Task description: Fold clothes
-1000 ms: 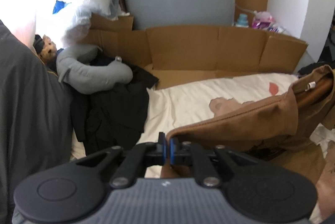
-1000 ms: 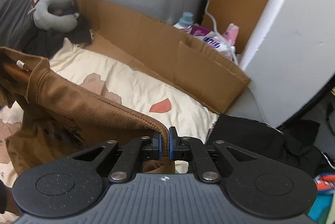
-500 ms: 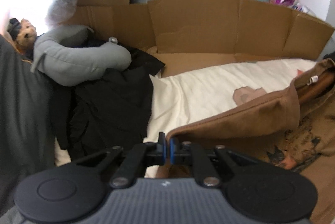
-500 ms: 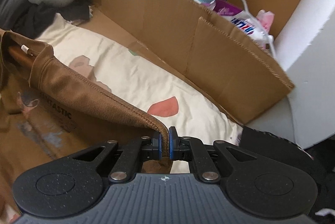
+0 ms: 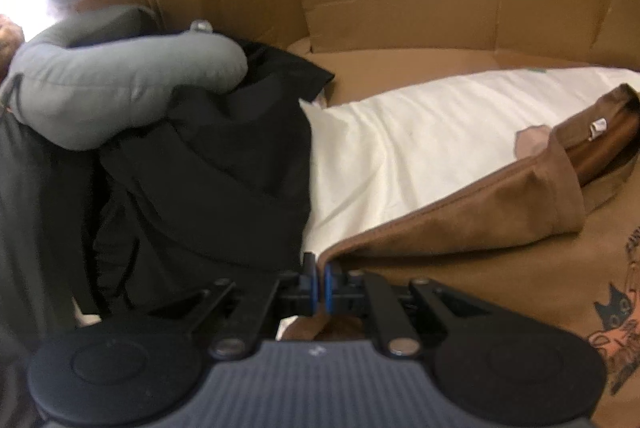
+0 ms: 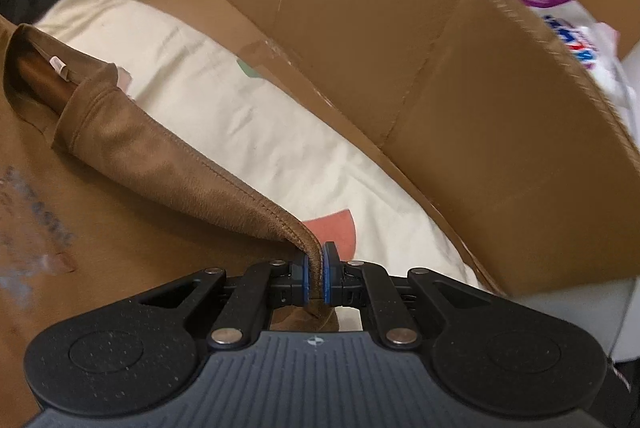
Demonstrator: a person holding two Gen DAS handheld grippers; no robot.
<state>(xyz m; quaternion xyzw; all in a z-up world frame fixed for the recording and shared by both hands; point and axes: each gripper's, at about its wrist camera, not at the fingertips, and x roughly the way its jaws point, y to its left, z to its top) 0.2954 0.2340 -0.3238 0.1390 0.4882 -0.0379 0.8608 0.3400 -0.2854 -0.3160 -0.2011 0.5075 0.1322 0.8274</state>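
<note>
Brown shirt [image 5: 460,228] fabric is pinched at its shoulder edge by the closed left hand-held gripper [image 5: 319,282] and the closed right hand-held gripper [image 6: 315,278]; the shirt is spread over the cream sheet [image 5: 400,140]; laying flat seems underway; release is judged next.

Cardboard wall [image 6: 460,68] (close behind) and black clothes [image 5: 224,180] hem the sheet [image 5: 400,140].
</note>
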